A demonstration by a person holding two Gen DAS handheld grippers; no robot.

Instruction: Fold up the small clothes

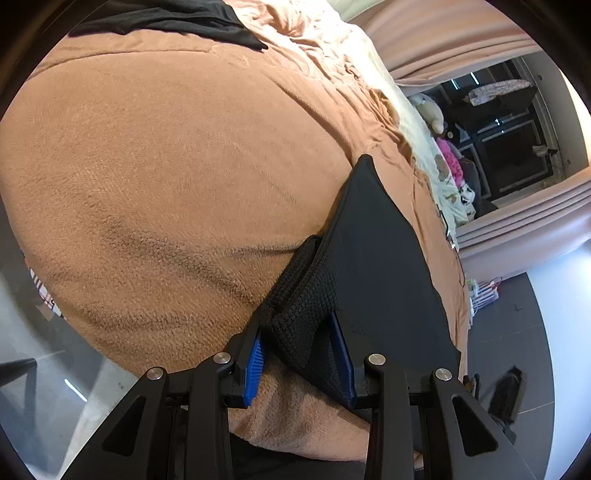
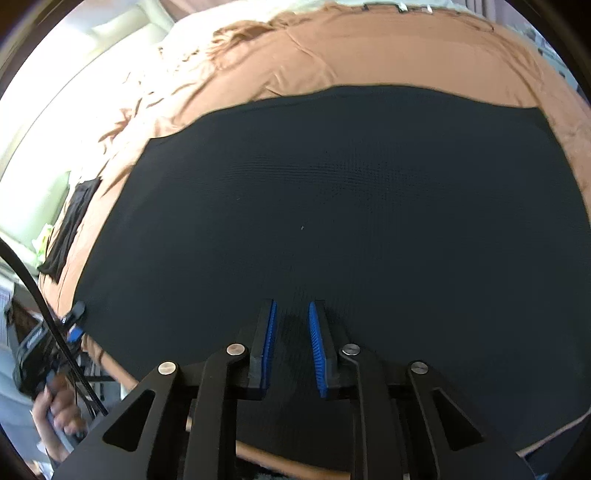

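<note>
A black garment (image 2: 347, 206) lay spread flat on the bed's brown blanket (image 1: 166, 177), covering most of what the right wrist view took in. Its far edge ran across the blanket in a smooth line, with crumpled folds of the same brown cover beyond it.

The left gripper (image 1: 301, 343) was clamped on the garment's edge. A thick bunch of textured black knit sat squeezed between its blue pads (image 1: 255, 369), and from there the cloth stretched away in a taut, flat panel toward a corner further up the bed. In the right wrist view that same gripper (image 2: 74, 321) showed at the garment's left edge, with a hand (image 2: 55, 413) wrapped around its handle and a black cable (image 2: 44, 306) curving past it.

The right gripper (image 2: 291, 332) hung over the near middle of the garment, its fingers set a little apart with dark cloth showing in the gap. I could not tell whether the tips touched the fabric or whether any of it was caught between them.

A second black cloth (image 1: 166, 18) lay at the far end of the blanket, well apart from the garment. Beyond the bed stood pale curtains (image 1: 461, 33), a dark window (image 1: 506, 122) and a few soft toys (image 1: 430, 110).
</note>
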